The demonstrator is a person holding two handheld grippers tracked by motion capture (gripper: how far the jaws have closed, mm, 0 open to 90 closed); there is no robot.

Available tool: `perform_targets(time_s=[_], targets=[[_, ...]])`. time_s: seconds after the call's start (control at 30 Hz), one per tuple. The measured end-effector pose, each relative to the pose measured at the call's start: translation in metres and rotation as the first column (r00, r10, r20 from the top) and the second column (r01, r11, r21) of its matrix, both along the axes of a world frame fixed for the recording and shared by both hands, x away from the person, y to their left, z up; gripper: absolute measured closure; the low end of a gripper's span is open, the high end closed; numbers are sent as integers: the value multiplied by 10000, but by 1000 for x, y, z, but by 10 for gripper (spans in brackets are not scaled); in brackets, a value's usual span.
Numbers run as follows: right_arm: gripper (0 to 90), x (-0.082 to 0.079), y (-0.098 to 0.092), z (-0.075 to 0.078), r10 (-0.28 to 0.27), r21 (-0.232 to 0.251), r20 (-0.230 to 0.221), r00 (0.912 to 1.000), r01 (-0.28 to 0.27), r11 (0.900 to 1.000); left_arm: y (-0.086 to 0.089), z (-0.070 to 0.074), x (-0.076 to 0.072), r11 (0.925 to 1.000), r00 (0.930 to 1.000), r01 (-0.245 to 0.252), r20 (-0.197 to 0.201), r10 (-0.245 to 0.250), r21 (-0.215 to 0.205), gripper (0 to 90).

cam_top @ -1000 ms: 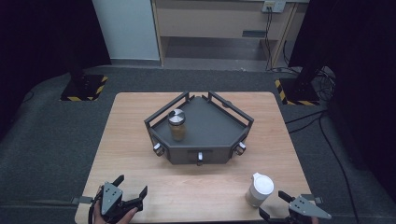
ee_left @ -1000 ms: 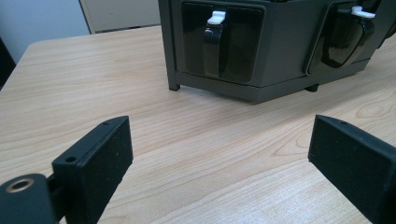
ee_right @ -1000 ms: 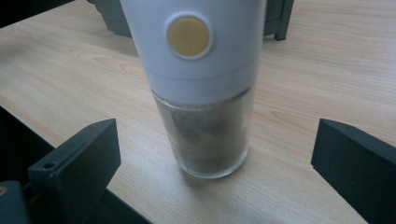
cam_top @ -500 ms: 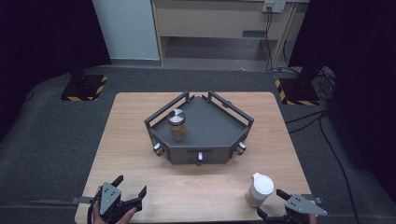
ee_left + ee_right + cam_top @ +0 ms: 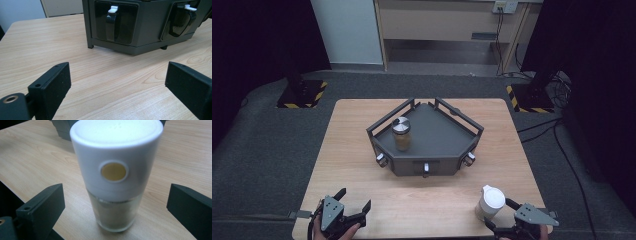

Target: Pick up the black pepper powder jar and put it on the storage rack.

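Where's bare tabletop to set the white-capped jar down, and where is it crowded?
Bare wood lies between the left hand-held gripper and the white-capped jar, in front of the grey rack. Strips left and right of the rack are also free. The centre is crowded by the rack holding a steel-lidded jar; the right hand-held gripper brackets the white-capped jar.

place: lab | cues: black curtains; hazard-taped stand bases; lone wooden table
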State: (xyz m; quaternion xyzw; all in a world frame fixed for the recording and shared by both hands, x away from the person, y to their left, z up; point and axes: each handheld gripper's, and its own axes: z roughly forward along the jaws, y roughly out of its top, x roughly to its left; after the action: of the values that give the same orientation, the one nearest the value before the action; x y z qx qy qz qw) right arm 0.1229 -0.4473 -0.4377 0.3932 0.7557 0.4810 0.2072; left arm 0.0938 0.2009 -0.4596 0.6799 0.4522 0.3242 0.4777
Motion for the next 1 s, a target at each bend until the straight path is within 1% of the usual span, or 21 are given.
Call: perform_targets(time_s=[0.13, 0.17, 0.23, 0.4, 0.47, 0.53, 0.67, 0.83, 1.0], targets=[[40, 4, 4, 1, -64, 12, 48, 10000, 64, 10000, 1, 0, 0, 10000, 10000, -33, -26, 33, -19, 55], [54, 5, 5, 1, -97, 75, 111, 9999, 97, 9999, 1, 0, 0, 10000, 10000, -50, -26, 50, -21, 55], [88, 6, 8, 3, -139, 2, 163, 9998, 139, 9999, 1, 0, 0, 10000, 10000, -55, -29, 55, -34, 55], [128, 7, 13, 4, -281, -16, 260, 9993, 281, 9996, 1, 0, 0, 10000, 10000, -21, -40, 21, -4, 56], [186, 8, 17, 6, -362, -112, 325, 9988, 365, 9993, 1, 0, 0, 10000, 10000, -23, -30, 23, -5, 56], [212, 9, 18, 7, -403, -121, 306, 9987, 407, 9991, 1, 0, 0, 10000, 10000, -52, -37, 52, -41, 57], [296, 9, 19, 8, -319, -139, 331, 9989, 323, 9994, 2, 0, 0, 10000, 10000, -66, -27, 66, -70, 57], [307, 7, 23, 10, -411, -315, 378, 9984, 423, 9986, 2, 0, 0, 10000, 10000, -41, -50, 41, -60, 57], [309, 5, 26, 11, -558, -331, 353, 9978, 570, 9978, 2, 0, 0, 9999, 10000, -56, -54, 56, -102, 57]])
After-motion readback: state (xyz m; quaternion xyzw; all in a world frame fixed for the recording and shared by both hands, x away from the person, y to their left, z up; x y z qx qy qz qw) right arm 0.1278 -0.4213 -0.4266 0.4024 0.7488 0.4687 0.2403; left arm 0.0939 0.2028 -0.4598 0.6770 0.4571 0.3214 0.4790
